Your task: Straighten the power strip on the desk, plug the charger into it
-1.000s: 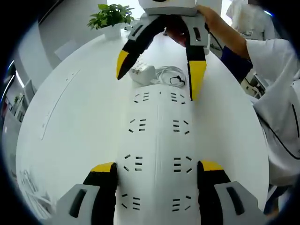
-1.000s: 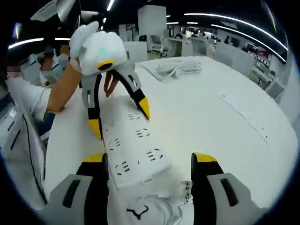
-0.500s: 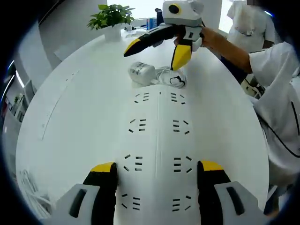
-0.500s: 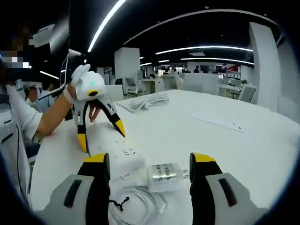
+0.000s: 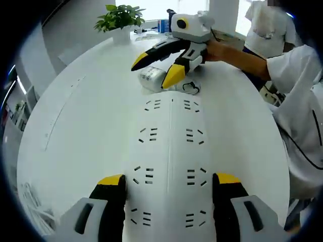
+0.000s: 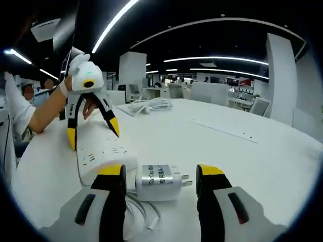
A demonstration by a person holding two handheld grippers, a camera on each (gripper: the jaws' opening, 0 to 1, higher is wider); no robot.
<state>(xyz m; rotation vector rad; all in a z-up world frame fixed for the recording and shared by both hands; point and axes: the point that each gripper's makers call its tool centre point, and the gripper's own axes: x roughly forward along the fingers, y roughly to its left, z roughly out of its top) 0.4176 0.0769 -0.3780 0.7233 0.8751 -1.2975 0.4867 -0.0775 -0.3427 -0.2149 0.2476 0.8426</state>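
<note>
We see the power strip as a long, flat, smooth white plastic bar lying on the matte white desk, its face cut with paired rows of small dark socket slots and a fine seam down the middle. In the left gripper view, the left gripper straddles the strip's near end, its black jaws with yellow tips spread wide, one on each side; we cannot tell whether they touch the strip's edges. The strip's nearest end runs out of the bottom of the view.

At the strip's far end lies the charger, a small rounded white block with a silvery printed label and two metal prongs sticking out to one side. Its thin white cable loops loosely on the desk; part of the coil is cut off below. In the right gripper view, the right gripper stands released, its jaws apart on either side of the charger, not gripping it. The label print is too small to read.

Compared with half a second ago, the right gripper has come lower and closer to the charger, which now sits squarely between its tips, and in the left gripper view its jaws now point down at the charger rather than hovering above it. The strip and the left gripper have kept their places.

Beyond, a leafy potted plant stands at the desk's far rim, and a bundle of white cord lies well apart from the strip.
</note>
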